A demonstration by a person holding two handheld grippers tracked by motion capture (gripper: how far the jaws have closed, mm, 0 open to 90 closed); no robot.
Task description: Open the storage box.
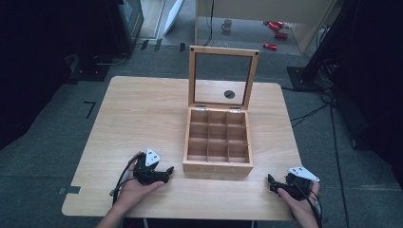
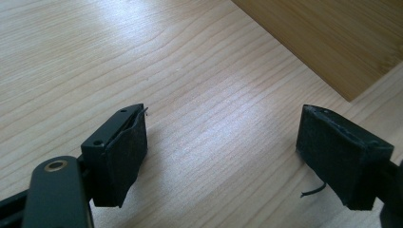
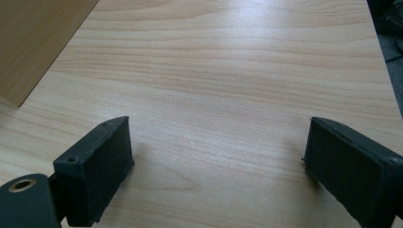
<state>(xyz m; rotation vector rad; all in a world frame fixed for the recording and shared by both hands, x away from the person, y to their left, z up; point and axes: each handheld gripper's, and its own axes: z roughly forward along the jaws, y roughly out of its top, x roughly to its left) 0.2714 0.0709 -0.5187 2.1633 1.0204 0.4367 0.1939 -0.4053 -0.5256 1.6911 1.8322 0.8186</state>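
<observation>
Bare table lies left and right of the open wooden box, whose upright lid blocks the far side.

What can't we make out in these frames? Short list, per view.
- Wooden box, high view: the compartment floors are in shadow, so small contents cannot be ruled out.
- Box in the left gripper view: cut off by the top and right edges, one side panel visible.
- Red items and mug on the floor, high view: too small to identify.
- Right tongs, high view: partly covered by the hand.
</observation>
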